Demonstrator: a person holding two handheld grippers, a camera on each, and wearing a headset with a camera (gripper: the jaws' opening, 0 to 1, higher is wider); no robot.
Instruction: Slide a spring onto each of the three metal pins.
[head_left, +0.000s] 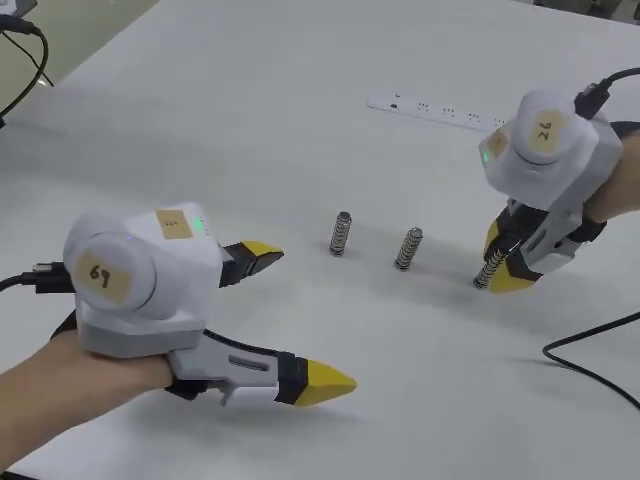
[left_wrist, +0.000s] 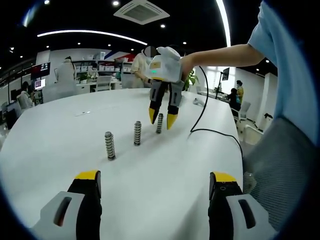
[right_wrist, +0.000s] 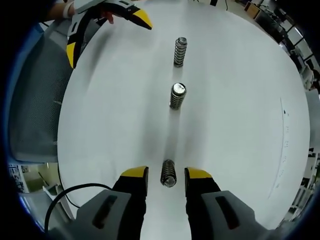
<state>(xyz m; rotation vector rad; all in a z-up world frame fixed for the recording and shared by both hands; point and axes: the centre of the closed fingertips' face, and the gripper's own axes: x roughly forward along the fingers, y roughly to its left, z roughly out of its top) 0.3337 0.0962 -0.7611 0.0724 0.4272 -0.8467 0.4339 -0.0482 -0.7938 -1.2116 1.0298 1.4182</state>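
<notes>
- Left claw (head_left: 300, 315) is nearest the wearer, low over the bench (head_left: 250, 120); released, jaws spread wide with nothing between them, well apart from the row of springs
- First spring (head_left: 340, 232) stands upright on the bench ahead of the left claw, with the middle spring (head_left: 408, 248) near it, also upright
- Pins are mostly hidden inside the coils; the right gripper view shows a shiny round top in the middle spring, judged to be the pin end
- Third spring (head_left: 488, 268) is at the right end of the row and leans a little in the head view
- Right claw (head_left: 503, 262) hangs over the third spring from above, one yellow tip on either side
- Right claw state: jaws narrowly parted and straddling the coil; the right gripper view shows a thin strip of bench on each side, so it is not clenched on it
- Judged step: seating the last spring on its pin; the other two look done, so the task is near its end
- To do it well: hold the claw square over the coil, nudge the lean upright so the coil runs along the pin, and let it settle to the bench
- Lift straight up with the tips clear of the coil, or it may be dragged off or tipped
- Black cable (head_left: 590, 365) lies on the bench to the right of the third spring, apart from it; worth minding on the way out
- Farthest: white power strip (head_left: 430, 108) lies flat on the bench, well beyond the row
</notes>
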